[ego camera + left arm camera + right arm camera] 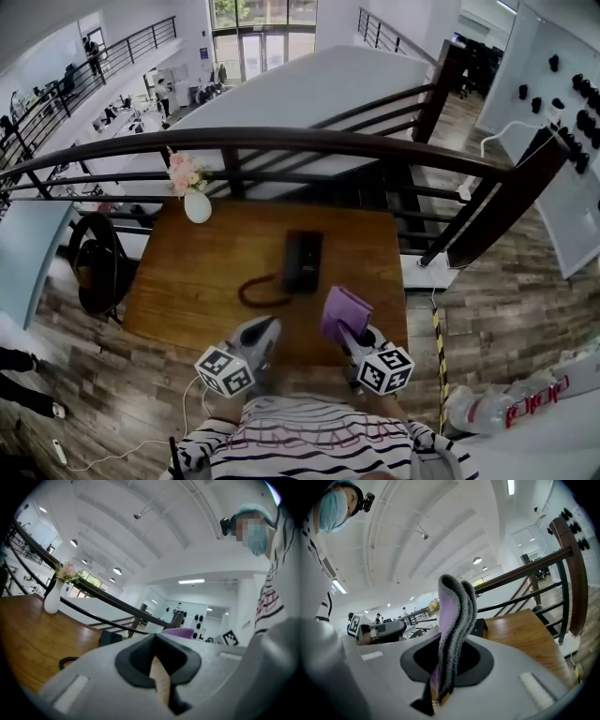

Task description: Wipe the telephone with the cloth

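A black telephone [303,261] lies near the middle of the wooden table [187,281], its curled cord [261,292] looping off to the left. My right gripper [351,332] hovers at the table's near edge, shut on a folded purple cloth [343,312] that stands up out of its jaws [454,616]. The left gripper [263,333] hangs beside it, a little left of the phone, jaws together with nothing in them. In the left gripper view the telephone [110,637] shows just beyond the left gripper [157,667]; in the right gripper view the telephone [480,626] peeks out behind the cloth.
A white vase with pink flowers [195,202] stands at the table's far left corner. A dark railing [309,141] runs behind the table over a drop to a lower floor. A round black stool [94,262] sits left of the table.
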Available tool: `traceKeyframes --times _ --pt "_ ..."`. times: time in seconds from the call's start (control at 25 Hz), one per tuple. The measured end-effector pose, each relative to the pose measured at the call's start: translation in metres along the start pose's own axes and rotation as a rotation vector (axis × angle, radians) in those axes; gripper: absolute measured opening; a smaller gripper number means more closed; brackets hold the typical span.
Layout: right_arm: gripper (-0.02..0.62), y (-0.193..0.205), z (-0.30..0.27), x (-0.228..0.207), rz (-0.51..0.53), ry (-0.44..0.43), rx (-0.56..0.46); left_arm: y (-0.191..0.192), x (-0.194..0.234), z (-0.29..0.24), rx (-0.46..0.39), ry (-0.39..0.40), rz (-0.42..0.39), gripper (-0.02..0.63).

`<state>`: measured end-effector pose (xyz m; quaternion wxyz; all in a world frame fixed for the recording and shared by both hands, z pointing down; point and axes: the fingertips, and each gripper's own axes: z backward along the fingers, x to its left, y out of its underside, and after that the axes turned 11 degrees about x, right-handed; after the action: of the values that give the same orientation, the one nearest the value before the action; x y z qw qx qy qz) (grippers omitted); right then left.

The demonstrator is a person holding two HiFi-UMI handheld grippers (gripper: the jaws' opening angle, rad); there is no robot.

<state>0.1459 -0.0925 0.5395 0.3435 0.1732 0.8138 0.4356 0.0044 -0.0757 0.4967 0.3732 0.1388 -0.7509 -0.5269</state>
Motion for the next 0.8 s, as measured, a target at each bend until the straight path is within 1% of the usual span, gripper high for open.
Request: traceKeyframes --times 0.32,0.8 --pt "0.051 0.013 0.015 0.005 0.013 -0.017 -0.002 0.011 -0.014 0.01 -0.009 -0.025 -0.008 -0.002" --pt "0.052 0.018 0.033 0.01 0.014 -0.027 -0.016 0.016 -0.034 0.013 -0.012 -0.023 -0.015 -0.002"
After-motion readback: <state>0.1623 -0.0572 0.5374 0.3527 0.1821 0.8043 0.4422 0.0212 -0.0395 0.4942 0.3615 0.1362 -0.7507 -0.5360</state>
